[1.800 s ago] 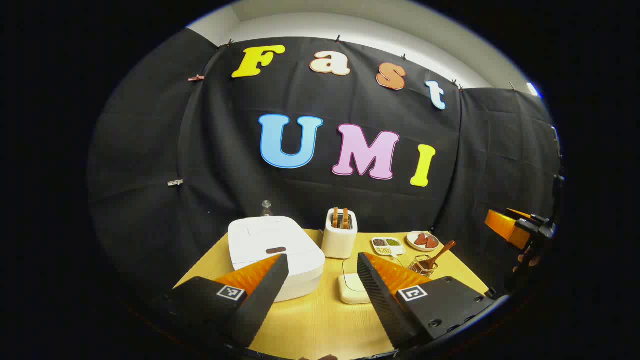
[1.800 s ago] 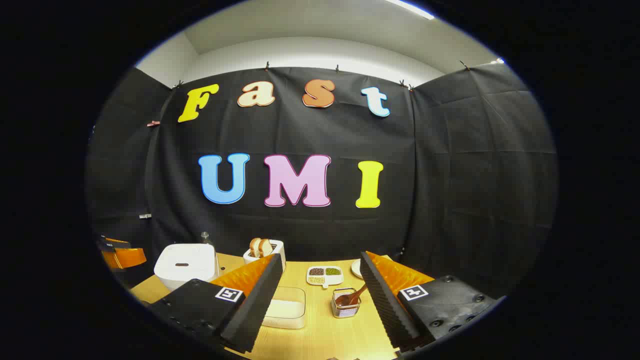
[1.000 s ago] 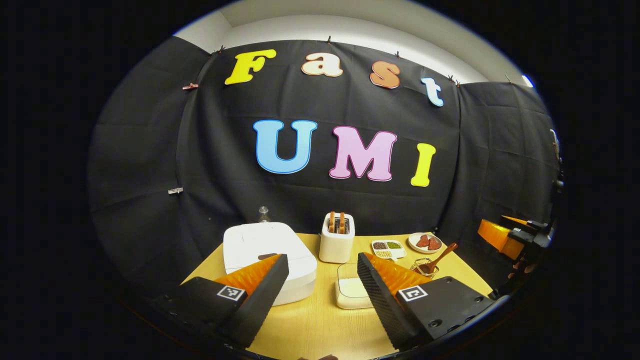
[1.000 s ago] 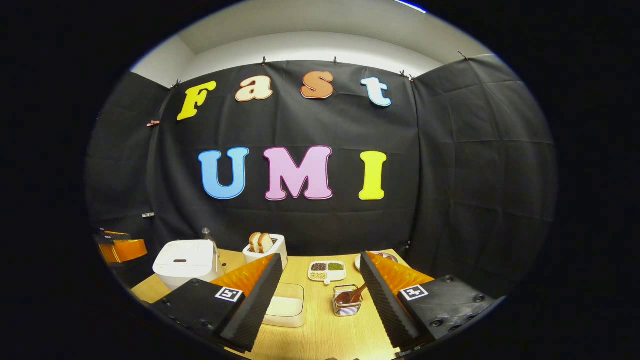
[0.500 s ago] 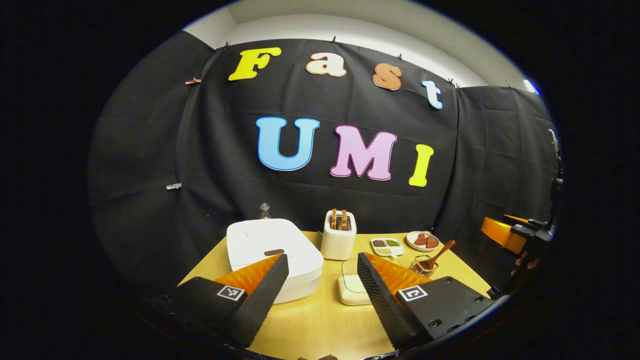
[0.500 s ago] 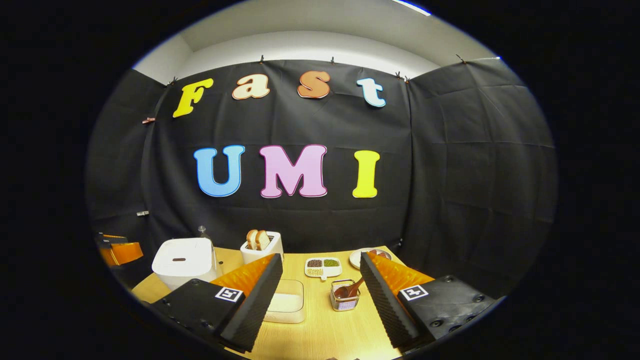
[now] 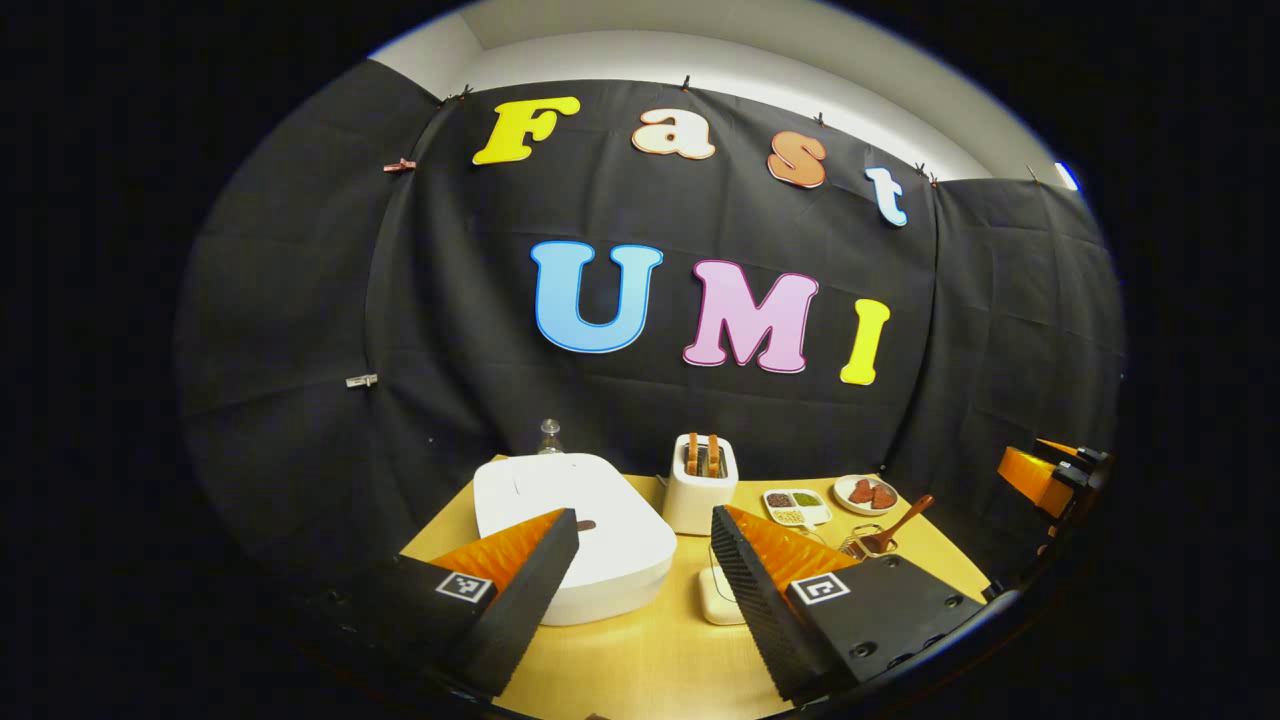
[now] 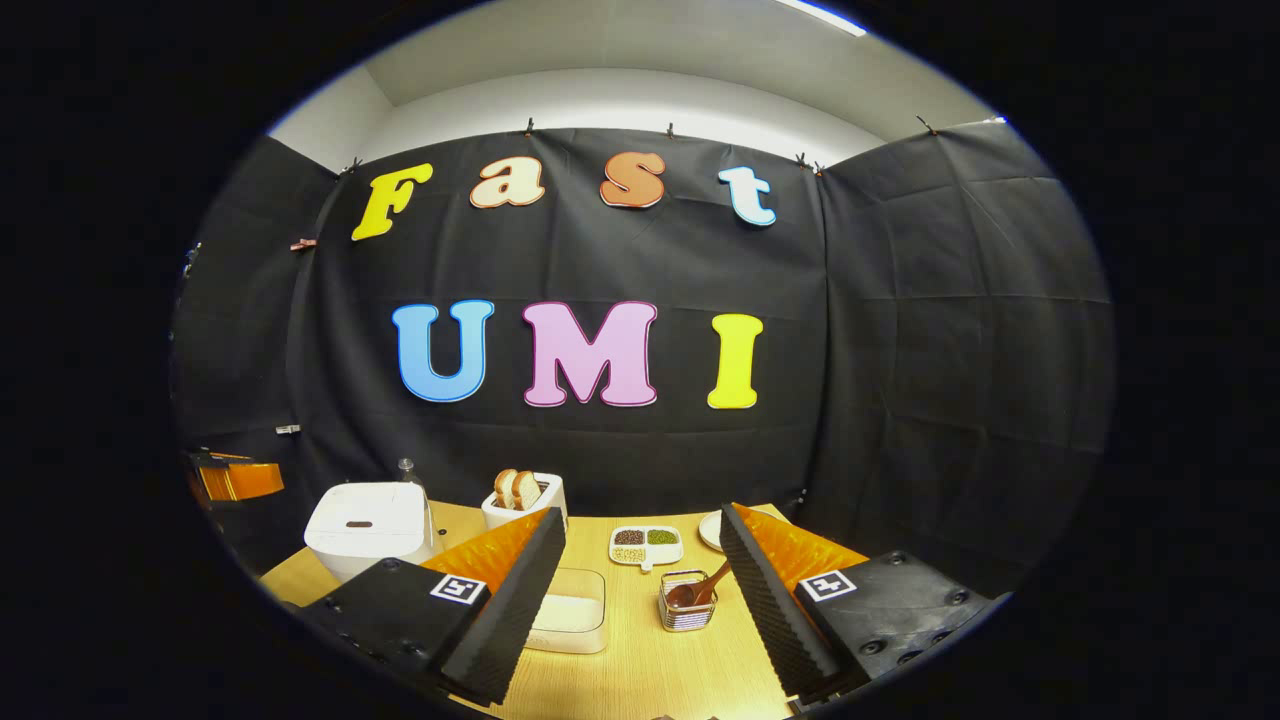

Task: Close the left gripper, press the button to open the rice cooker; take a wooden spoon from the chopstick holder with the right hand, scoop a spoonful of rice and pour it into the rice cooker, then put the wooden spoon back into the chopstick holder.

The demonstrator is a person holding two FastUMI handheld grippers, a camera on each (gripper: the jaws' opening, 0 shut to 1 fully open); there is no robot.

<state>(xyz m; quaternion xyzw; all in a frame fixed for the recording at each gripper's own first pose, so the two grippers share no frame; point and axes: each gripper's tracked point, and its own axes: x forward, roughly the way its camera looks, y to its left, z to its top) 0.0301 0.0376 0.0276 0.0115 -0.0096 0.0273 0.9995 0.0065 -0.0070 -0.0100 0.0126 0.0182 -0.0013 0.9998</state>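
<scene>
Well apart: left gripper (image 7: 644, 535), rice cooker (image 7: 575, 530)

I see white rice cooker (image 8: 368, 527) far left, lid shut. Wooden spoon (image 8: 700, 589) leans in wire chopstick holder (image 8: 686, 612); rice box (image 8: 570, 612) left of it.

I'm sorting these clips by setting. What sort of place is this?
Most likely a staged kitchen corner in a recording booth: a white rice cooker, a toaster holding bread and a wooden spoon in a wire holder sit on a wooden table before black cloth.
</scene>
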